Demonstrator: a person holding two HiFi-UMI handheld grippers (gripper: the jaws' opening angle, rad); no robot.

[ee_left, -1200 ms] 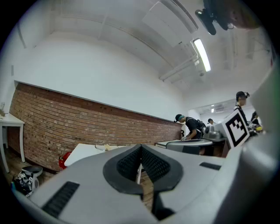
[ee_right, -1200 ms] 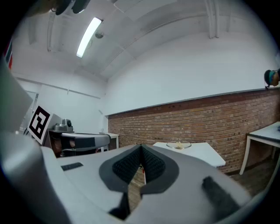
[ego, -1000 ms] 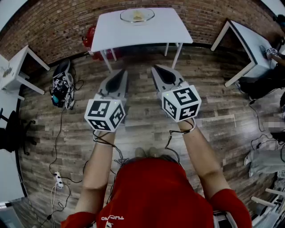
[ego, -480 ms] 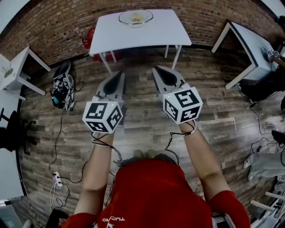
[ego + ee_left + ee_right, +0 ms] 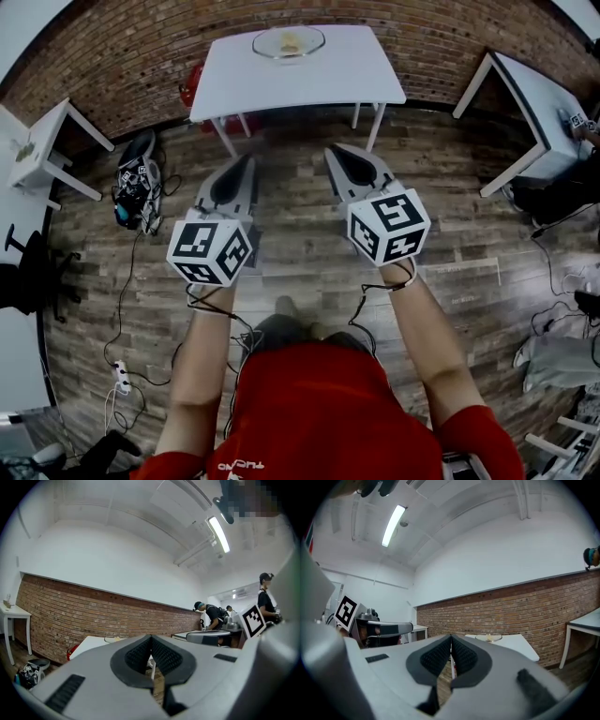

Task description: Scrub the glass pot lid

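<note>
White desk [image 5: 330,77] stands against the brick wall [image 5: 112,66], and the glass pot lid [image 5: 289,41] lies at the desk's far edge, nearest the wall, with something yellowish at its middle, too small to tell what. Both grippers are held over the wood floor [image 5: 291,272], well short of the desk and pointing toward it: the left gripper [image 5: 246,161] before its left legs, the right gripper [image 5: 333,150] before its right legs. Each pair of jaws is clenched together on nothing.

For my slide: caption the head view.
Left gripper and right gripper, shut and empty, face the table bearing the lid.
</note>
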